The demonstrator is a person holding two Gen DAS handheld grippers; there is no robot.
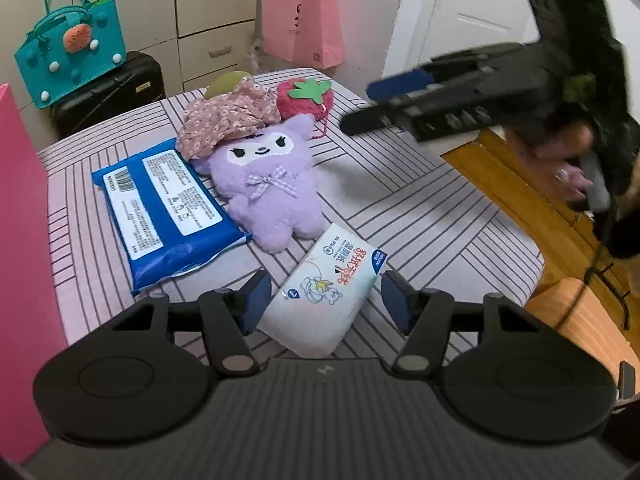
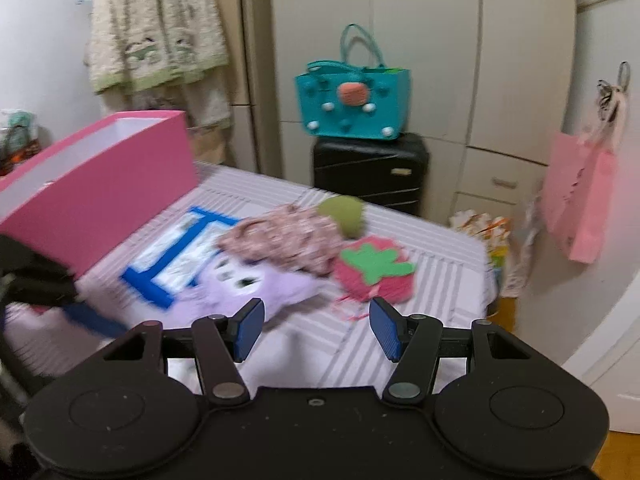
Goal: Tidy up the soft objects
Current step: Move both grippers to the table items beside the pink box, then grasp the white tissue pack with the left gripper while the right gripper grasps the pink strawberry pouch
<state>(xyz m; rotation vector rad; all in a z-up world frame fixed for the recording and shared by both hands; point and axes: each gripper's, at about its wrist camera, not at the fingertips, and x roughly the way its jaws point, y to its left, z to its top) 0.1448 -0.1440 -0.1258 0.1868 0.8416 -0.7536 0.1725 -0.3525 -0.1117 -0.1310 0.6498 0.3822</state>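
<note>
On the striped tablecloth [image 1: 420, 200] lies a white tissue pack [image 1: 324, 300], between the pads of my left gripper [image 1: 326, 302]. The left pad sits at the pack's edge and the right pad stands off it, so the jaws are open around it. Behind it are a purple plush doll [image 1: 272, 184], a blue wipes pack [image 1: 168, 208], a floral cloth cap [image 1: 228, 120], a strawberry plush [image 1: 306, 98] and a green soft ball [image 1: 228, 82]. My right gripper [image 2: 318, 330] hovers open and empty just short of the purple doll [image 2: 256, 284] and strawberry [image 2: 376, 272]; it shows blurred at upper right [image 1: 376, 104].
A pink open box [image 2: 100, 184] stands along the table's left side [image 1: 20, 220]. A teal bag [image 2: 354, 100] sits on a black suitcase [image 2: 370, 176] behind the table. A pink paper bag [image 1: 302, 24] hangs by the door. Wooden floor [image 1: 520, 184] lies past the right edge.
</note>
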